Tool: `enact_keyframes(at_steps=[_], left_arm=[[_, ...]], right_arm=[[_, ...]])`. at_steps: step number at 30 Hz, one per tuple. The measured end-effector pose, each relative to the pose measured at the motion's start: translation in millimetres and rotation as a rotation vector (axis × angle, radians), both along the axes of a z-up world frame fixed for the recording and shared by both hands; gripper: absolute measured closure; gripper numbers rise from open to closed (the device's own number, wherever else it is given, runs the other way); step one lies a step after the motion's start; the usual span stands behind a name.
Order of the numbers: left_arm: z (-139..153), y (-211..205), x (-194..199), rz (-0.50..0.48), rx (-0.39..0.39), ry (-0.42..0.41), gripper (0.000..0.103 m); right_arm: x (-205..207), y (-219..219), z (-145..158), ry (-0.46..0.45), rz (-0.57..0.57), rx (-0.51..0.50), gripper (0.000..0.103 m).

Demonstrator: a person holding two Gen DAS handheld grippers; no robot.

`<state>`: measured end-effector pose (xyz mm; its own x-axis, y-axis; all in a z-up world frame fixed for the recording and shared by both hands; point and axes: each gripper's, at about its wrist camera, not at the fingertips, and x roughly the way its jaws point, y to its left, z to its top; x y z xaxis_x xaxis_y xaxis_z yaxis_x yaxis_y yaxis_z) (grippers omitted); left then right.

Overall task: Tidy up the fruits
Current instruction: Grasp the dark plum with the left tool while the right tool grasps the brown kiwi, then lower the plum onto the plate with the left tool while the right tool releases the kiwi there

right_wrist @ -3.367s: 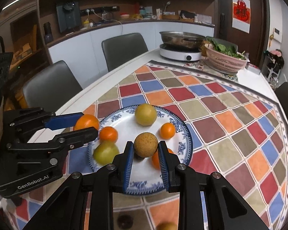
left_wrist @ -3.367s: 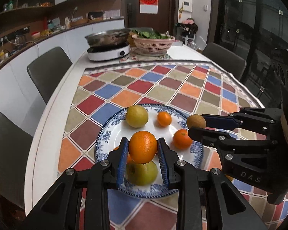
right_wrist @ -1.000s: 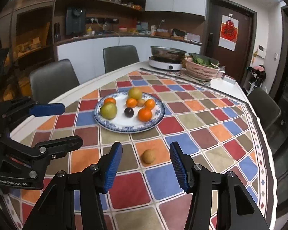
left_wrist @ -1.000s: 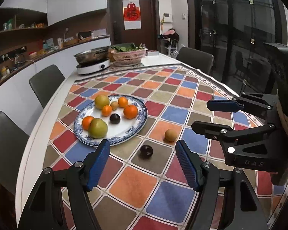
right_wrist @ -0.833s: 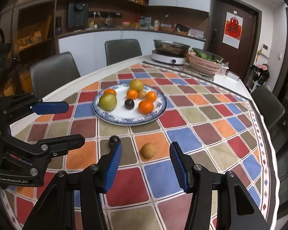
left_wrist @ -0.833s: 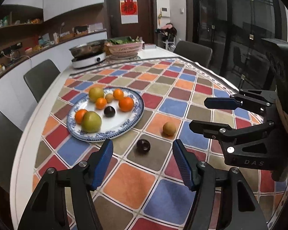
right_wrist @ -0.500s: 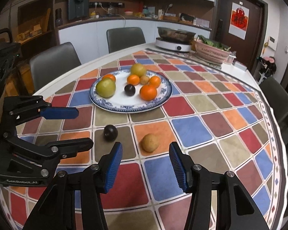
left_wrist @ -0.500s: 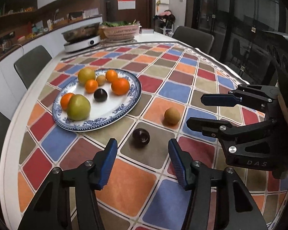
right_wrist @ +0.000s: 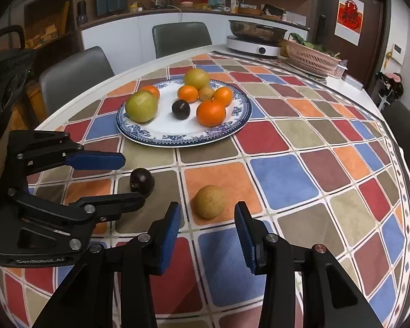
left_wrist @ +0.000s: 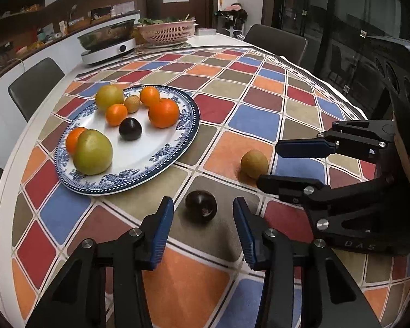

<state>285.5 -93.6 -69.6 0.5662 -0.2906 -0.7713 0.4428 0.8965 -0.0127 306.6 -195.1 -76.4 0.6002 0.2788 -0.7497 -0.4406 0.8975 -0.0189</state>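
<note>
At the bottom of its own view, the left gripper (left_wrist: 202,220) has its jaws spread around a dark plum (left_wrist: 201,210) lying on the checkered worktop (left_wrist: 262,114). The right gripper (right_wrist: 207,225) likewise has its jaws spread, just short of a brown fruit (right_wrist: 211,201). The plate (left_wrist: 177,142) of fruit sits at upper left.

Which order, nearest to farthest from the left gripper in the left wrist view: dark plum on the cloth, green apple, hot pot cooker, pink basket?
1. dark plum on the cloth, just ahead of the open left gripper.
2. green apple, near left side of the plate.
3. hot pot cooker, far end, left.
4. pink basket, just beyond the cooker.
</note>
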Motion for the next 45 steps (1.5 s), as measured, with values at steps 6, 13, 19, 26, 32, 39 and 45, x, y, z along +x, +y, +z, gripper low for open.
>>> enact_keyframes(at_steps=[6, 13, 19, 26, 32, 39, 45], left_arm=[[-4, -3, 6, -0.004, 0.0, 0.015, 0.063], [-8, -2, 12, 0.006, -0.01, 0.035, 0.075], [-8, -1, 14, 0.019, -0.028, 0.047, 0.077], [0, 3, 8, 0.038, -0.049, 0.043, 0.077], [13, 10, -4, 0.059, -0.072, 0.021, 0.077], [33, 17, -16, 0.079, -0.088, -0.013, 0.077], [52, 26, -25, 0.101, -0.083, -0.059, 0.077]], right_arm=[[10, 3, -5, 0.022, 0.005, 0.006, 0.067], [15, 4, -10, 0.032, -0.006, 0.01, 0.071], [19, 3, -11, 0.039, -0.016, 0.021, 0.074], [18, 3, -8, 0.039, -0.033, 0.035, 0.074], [7, 6, 4, 0.003, -0.033, 0.042, 0.074], [-8, 10, 22, -0.024, -0.03, 0.063, 0.074], [-19, 13, 38, -0.044, -0.034, 0.1, 0.074]])
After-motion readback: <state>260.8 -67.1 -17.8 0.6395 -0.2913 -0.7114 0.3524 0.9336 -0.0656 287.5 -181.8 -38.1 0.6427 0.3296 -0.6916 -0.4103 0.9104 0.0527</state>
